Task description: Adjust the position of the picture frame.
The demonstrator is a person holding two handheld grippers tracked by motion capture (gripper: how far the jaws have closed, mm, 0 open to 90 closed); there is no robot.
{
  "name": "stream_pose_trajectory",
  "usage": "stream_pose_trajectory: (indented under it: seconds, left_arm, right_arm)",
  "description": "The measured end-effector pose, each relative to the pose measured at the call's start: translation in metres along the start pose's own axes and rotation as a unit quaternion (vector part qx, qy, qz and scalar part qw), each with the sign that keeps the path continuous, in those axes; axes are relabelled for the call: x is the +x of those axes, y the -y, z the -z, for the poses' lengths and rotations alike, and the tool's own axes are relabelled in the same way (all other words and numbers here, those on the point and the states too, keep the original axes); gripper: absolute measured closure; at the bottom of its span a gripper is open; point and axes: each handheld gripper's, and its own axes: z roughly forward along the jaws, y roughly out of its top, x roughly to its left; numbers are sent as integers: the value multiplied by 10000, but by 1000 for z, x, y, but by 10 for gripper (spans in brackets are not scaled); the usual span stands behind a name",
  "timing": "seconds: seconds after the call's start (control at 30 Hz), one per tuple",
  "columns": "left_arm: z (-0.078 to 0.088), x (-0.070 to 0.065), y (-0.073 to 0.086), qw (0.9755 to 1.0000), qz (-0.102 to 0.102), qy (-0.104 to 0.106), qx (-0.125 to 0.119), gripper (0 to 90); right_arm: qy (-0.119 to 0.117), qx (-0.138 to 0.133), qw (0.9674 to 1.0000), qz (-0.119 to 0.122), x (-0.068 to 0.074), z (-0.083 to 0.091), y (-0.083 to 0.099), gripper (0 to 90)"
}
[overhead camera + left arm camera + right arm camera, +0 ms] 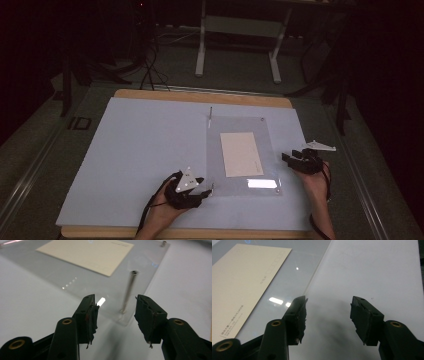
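Your left gripper (116, 312) sits at six o'clock off the clear sheet's (218, 150) corner, jaws apart around an upright metal pin (128, 291), not touching it. Cream card (241, 153) lies mid-sheet — your right gripper (328, 317), jaws apart, hovers at three o'clock over the white board (145, 150).

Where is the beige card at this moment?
In the high view, the beige card lies under the clear sheet, right of the table's centre, between the two tools.
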Motion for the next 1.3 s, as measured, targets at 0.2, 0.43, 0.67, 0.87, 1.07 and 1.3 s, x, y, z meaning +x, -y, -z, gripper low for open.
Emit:
stream_pose_trajectory:
  seconds: [0.2,0.43,0.67,0.87,1.07,1.3]
  left_arm:
    - [-23,-14,-5,10000,-73,46,51,539]
    - [-36,-14,-5,9998,17,-72,202,686]
    - [-36,-12,-5,9996,69,-192,195,839]
    - [-35,-11,-5,9996,32,-167,203,845]
    - [-25,-15,-4,9996,-130,-6,253,847]
    - [14,-1,9,9994,-99,115,304,847]
  right_arm:
    - [-1,23,10000,8,0,-1,1,462]
    - [-6,29,10000,-38,-2,-1,1,462]
    - [-33,48,10000,-5,0,-2,1,463]
    - [-22,46,10000,-9,-1,-1,1,467]
    - [-2,-19,9999,-120,-6,1,2,470]
    - [-185,-115,9998,16,5,-3,-5,484]
